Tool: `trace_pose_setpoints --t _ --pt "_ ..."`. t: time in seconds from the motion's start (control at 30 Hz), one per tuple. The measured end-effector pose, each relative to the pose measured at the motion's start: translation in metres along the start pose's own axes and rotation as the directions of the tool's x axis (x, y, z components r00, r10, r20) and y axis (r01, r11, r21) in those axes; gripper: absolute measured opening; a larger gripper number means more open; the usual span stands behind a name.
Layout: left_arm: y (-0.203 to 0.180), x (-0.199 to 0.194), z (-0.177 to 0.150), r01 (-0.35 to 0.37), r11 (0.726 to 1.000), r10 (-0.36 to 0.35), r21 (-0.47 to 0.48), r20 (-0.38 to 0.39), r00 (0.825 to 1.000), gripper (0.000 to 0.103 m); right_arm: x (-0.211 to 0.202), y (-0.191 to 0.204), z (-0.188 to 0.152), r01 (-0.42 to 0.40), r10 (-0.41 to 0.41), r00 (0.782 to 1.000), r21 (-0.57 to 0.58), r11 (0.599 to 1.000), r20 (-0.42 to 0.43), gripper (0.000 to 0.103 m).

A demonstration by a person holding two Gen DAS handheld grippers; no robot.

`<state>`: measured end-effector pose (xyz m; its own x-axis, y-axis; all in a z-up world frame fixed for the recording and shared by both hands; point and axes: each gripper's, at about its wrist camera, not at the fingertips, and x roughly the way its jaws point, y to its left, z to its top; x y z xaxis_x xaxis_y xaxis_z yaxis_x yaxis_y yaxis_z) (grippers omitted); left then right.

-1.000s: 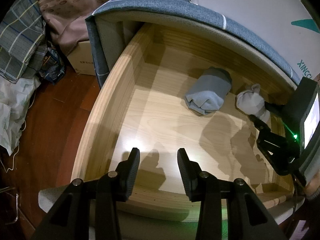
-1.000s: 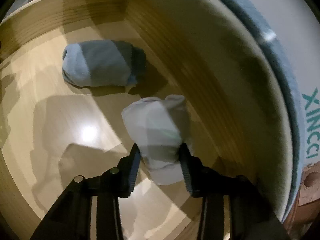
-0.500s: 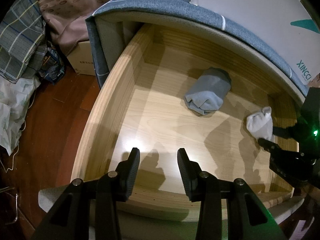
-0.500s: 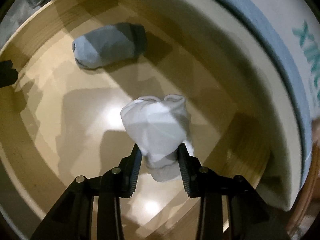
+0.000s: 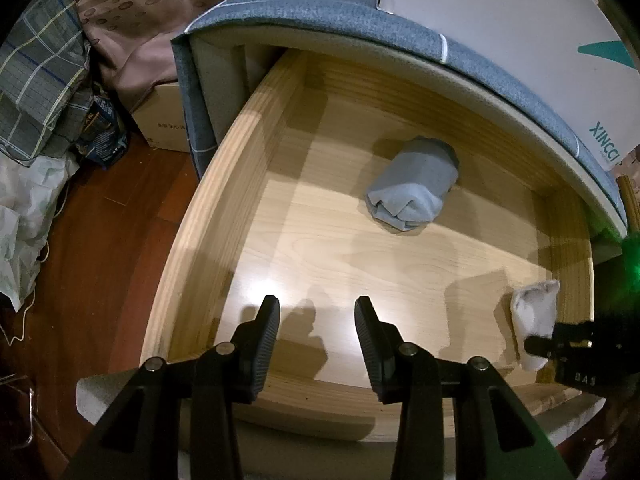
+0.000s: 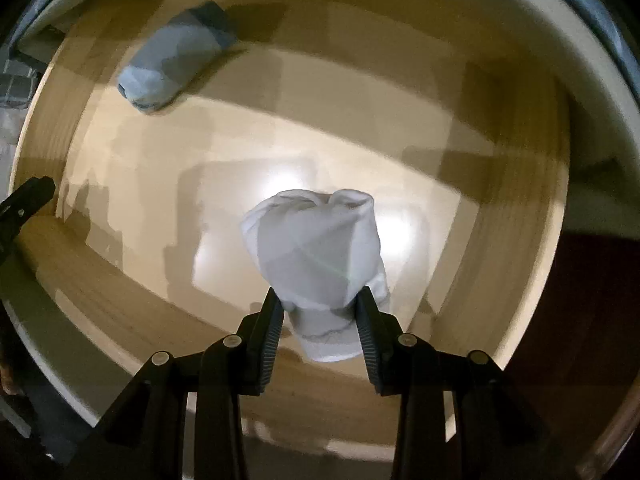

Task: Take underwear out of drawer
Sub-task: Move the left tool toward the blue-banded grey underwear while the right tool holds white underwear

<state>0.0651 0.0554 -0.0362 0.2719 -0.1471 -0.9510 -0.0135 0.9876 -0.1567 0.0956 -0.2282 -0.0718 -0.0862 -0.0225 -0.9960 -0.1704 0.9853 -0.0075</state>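
Two rolled bundles of underwear in view. The white bundle (image 6: pixel 320 256) is clamped between the pads of the right hand-held gripper (image 6: pixel 320 312), which points down into the wooden drawer (image 5: pixel 224 216); the bundle hangs clear of the drawer floor, over the drawer's right end near the front corner. In the left wrist view the same white bundle (image 5: pixel 536 320) shows at the right edge, against the drawer's right wall, with the right hand-held gripper (image 5: pixel 576 348) dark and mostly cut off.

The grey-blue bundle (image 5: pixel 412 184) lies on the drawer floor toward the back wall, well apart from both tools. Nothing touches it.

The left hand-held gripper (image 5: pixel 316 320) hovers over the front left part of the drawer, jaws apart, nothing between them.

The drawer is pulled out from under a bed with a grey-blue cover (image 5: pixel 320 4). A white cardboard box (image 5: pixel 500 32) sits on the bed. Clothes (image 5: pixel 36 80) are piled on the wooden floor (image 5: pixel 92 232) left of the drawer.
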Motion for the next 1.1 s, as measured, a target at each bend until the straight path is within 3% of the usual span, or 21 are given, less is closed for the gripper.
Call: trace_pose_setpoints --t 0.3,0.43,0.7,1.07,1.1 --pt "-0.002 0.001 0.0 -0.003 1.0 0.003 0.002 -0.001 1.0 0.04 0.01 -0.031 -0.016 -0.017 0.028 0.995 0.115 0.993 -0.093 0.034" --pt "-0.001 0.001 0.0 -0.005 1.0 0.005 0.002 -0.002 1.0 0.04 0.007 -0.027 -0.001 0.009 -0.002 0.998 0.11 0.994 -0.062 0.04" --pt "-0.002 0.001 0.0 -0.011 1.0 0.011 0.005 -0.004 1.0 0.04 -0.007 -0.013 -0.016 0.037 -0.036 0.999 0.104 0.994 -0.011 0.05" --pt "0.004 -0.002 0.0 0.052 0.999 -0.052 0.006 -0.002 0.999 0.04 0.006 -0.017 -0.018 0.089 -0.093 0.995 0.085 0.992 0.041 0.051" --pt "0.002 -0.002 0.0 0.056 0.998 -0.056 0.022 -0.008 0.998 0.04 0.009 -0.019 -0.016 0.091 -0.094 0.995 0.088 0.992 0.036 0.046"
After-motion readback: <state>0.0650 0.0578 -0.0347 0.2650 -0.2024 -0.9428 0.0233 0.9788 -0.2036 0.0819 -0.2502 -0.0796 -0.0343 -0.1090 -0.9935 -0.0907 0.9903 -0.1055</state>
